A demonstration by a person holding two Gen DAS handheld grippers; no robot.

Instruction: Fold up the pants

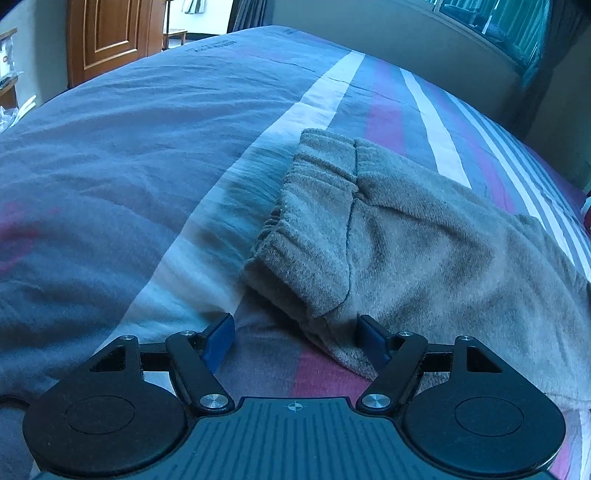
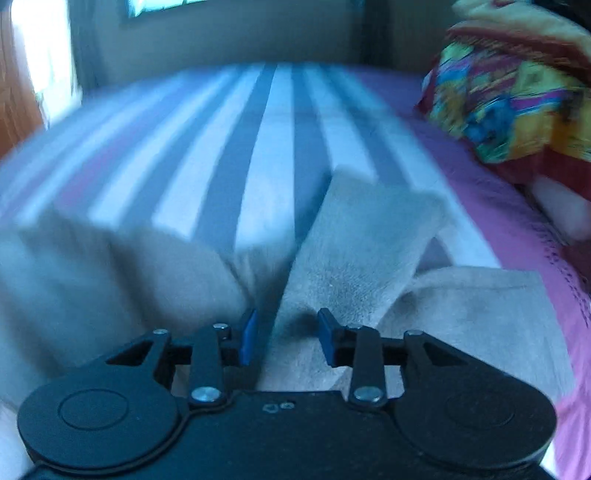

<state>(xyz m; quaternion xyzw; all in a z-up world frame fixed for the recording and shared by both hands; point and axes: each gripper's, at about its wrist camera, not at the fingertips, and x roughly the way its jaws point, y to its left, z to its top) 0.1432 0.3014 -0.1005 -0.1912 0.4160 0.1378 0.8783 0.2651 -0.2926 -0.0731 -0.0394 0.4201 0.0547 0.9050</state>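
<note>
Grey fleece pants (image 1: 406, 236) lie on a striped bedspread (image 1: 147, 147), elastic waistband toward the left wrist view's middle. My left gripper (image 1: 297, 341) is open, its blue pads either side of the waistband's near corner, which lies between the fingers. In the right wrist view the pant legs (image 2: 362, 243) spread over the bedspread (image 2: 240, 147). My right gripper (image 2: 288, 338) is open, low over the grey cloth near where the legs part. The view is blurred.
A wooden wardrobe (image 1: 110, 37) stands beyond the bed's far left corner. A window (image 1: 498, 22) is at the back right. A bright multicoloured pillow (image 2: 517, 92) lies at the right of the bed, over a pink sheet (image 2: 498, 221).
</note>
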